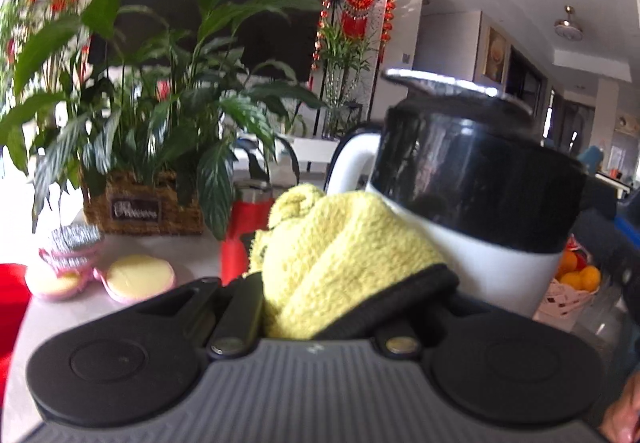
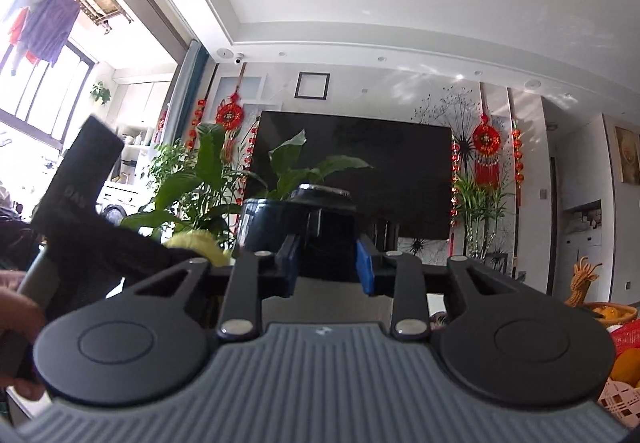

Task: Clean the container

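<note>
The container (image 1: pixel 472 179) is a jug with a glossy black top, a white body and a white handle (image 1: pixel 352 159); it fills the right of the left wrist view. My left gripper (image 1: pixel 320 283) is shut on a bunched yellow cloth (image 1: pixel 340 247), which lies against the jug's white side. In the right wrist view my right gripper (image 2: pixel 328 267) has its blue pads (image 2: pixel 366 267) closed on a black part of the container (image 2: pixel 324 231), holding it up in front of the TV. The yellow cloth (image 2: pixel 200 243) and the other gripper's black body (image 2: pixel 80 183) show at the left, with a hand (image 2: pixel 16 315) below.
A leafy plant in a wicker basket (image 1: pixel 140 203) stands on the pale table (image 1: pixel 80 315). Near it are a red tumbler (image 1: pixel 244 231), pink dishes with yellow lids (image 1: pixel 138 277) and a stack of cupcake liners (image 1: pixel 72 243). A basket of oranges (image 1: pixel 576 275) sits behind the jug, at the right.
</note>
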`<state>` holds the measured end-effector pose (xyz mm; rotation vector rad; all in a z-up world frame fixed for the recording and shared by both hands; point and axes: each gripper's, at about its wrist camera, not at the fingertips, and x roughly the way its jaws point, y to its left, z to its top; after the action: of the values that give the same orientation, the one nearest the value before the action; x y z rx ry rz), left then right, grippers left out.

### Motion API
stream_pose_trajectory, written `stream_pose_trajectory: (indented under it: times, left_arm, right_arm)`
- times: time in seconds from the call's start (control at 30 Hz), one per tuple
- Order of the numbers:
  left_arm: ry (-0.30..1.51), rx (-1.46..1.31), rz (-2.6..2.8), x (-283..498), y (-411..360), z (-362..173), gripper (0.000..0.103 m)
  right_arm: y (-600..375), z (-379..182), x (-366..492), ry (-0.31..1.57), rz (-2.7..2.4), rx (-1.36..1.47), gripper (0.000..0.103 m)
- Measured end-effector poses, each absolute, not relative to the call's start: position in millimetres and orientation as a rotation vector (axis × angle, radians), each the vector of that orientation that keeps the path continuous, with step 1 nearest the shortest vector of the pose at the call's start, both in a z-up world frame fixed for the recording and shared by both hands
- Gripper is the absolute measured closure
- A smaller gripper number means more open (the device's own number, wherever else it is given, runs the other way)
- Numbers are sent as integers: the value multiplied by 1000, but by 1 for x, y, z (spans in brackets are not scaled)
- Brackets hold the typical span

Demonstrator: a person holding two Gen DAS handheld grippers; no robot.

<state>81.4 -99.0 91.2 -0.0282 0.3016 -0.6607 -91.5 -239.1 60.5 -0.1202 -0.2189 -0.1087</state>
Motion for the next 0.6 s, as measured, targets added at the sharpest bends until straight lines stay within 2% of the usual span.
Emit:
stream_pose_trajectory:
  times: [0.03,0.13,0.3,0.6]
  left_arm:
    - [283,-36,-668,81,-97,96,96]
    - [232,-45,-674,79,-95,108,96]
    - [244,-17,-674,83,-100,98,96]
    - [544,-81,-688,127,-106,46,96]
  right_arm:
    - [-236,60,-89,-198,-97,-130,43]
    - [-225,52,-84,-153,-77,-167,20]
    - [-218,41,-79,-115,-84,-194,18]
    - [-222,41,-74,-78,-87,-105,17]
